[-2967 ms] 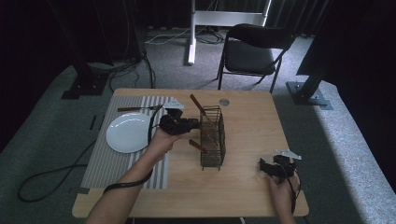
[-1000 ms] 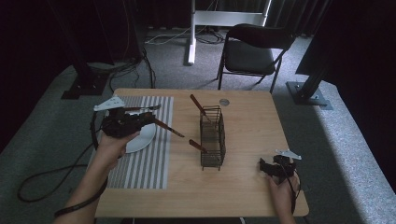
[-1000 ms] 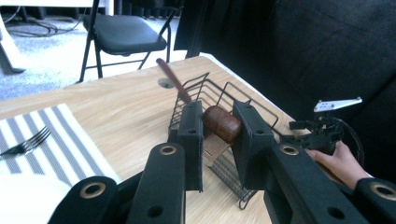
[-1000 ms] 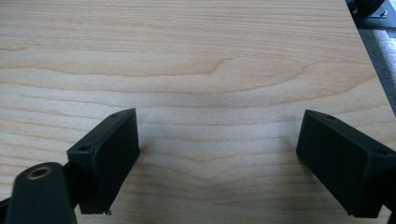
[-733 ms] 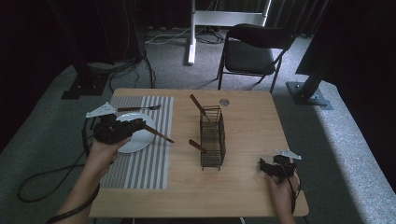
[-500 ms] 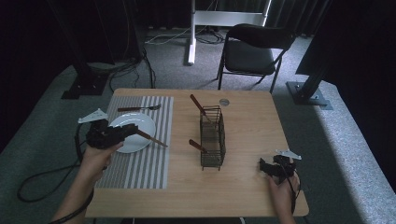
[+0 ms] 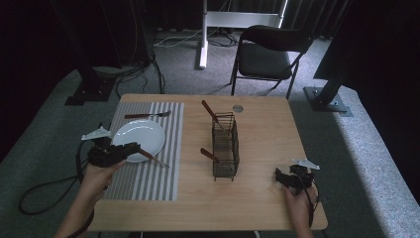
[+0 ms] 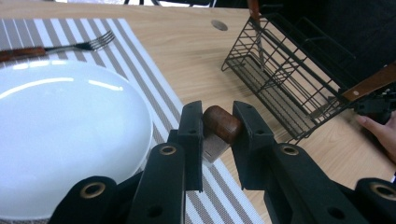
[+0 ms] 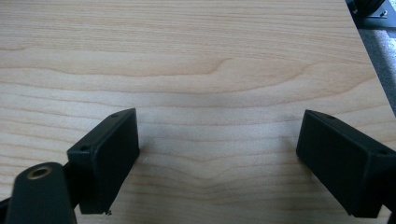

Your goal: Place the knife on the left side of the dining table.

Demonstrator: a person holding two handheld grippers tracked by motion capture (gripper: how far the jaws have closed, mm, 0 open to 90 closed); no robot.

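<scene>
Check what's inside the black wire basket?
In the black wire basket, two wooden-handled utensils stick out, one at the far end and one at the left side. Their working ends are hidden by the mesh.

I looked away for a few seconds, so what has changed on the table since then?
The left gripper, shut on a wooden-handled knife, carried it from the wire basket leftward to the striped placemat, beside the white plate. The right gripper stayed open near the table's right corner; the fork and basket did not move.
</scene>
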